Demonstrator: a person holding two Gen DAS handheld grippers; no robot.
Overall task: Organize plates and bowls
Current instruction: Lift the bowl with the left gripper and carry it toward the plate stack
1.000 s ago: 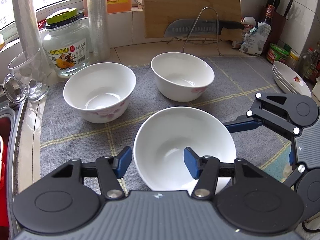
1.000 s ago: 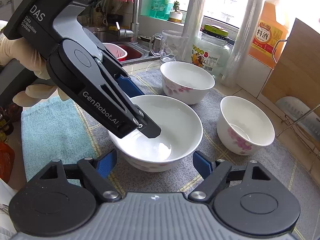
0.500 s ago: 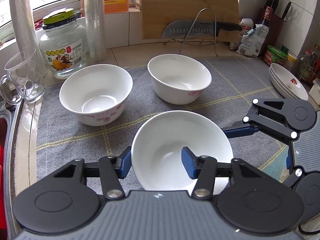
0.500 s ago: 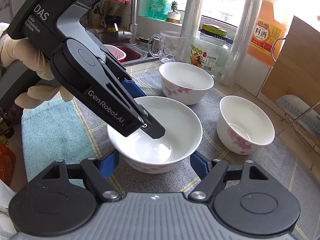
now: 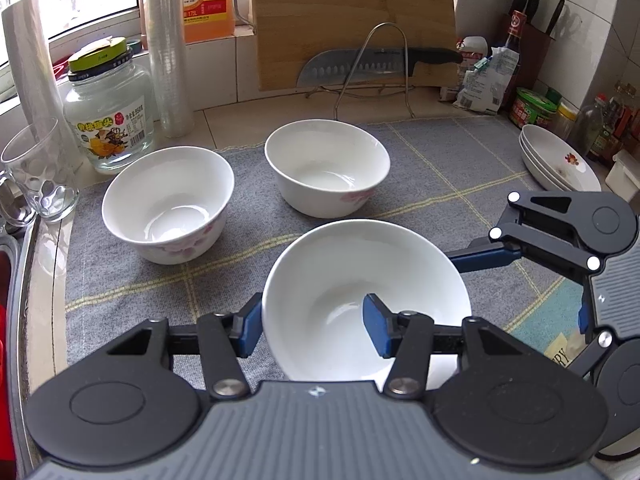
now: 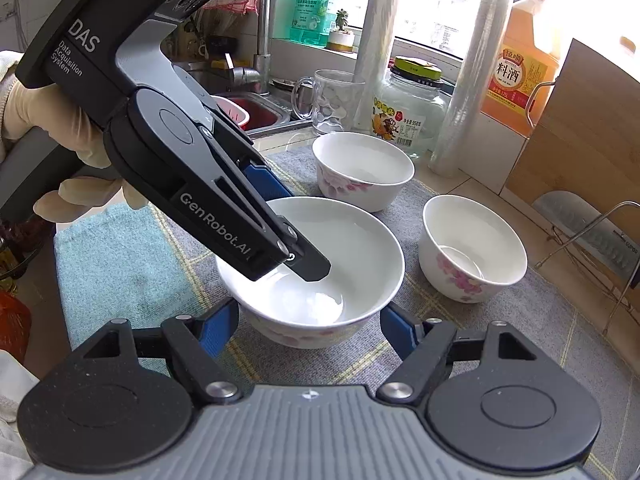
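Now near bowl (image 5: 360, 292) rim clamped in left tool (image 5: 312, 326).

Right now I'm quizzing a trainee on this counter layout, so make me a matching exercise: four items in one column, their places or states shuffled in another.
Items:
1 nearest bowl
2 stack of plates
3 glass mug
4 knife

Places or states:
A left of the jar
B in front of the cutting board
C pinched at its wall by the left gripper
D right of the grey cloth

Pairs: 1-C, 2-D, 3-A, 4-B
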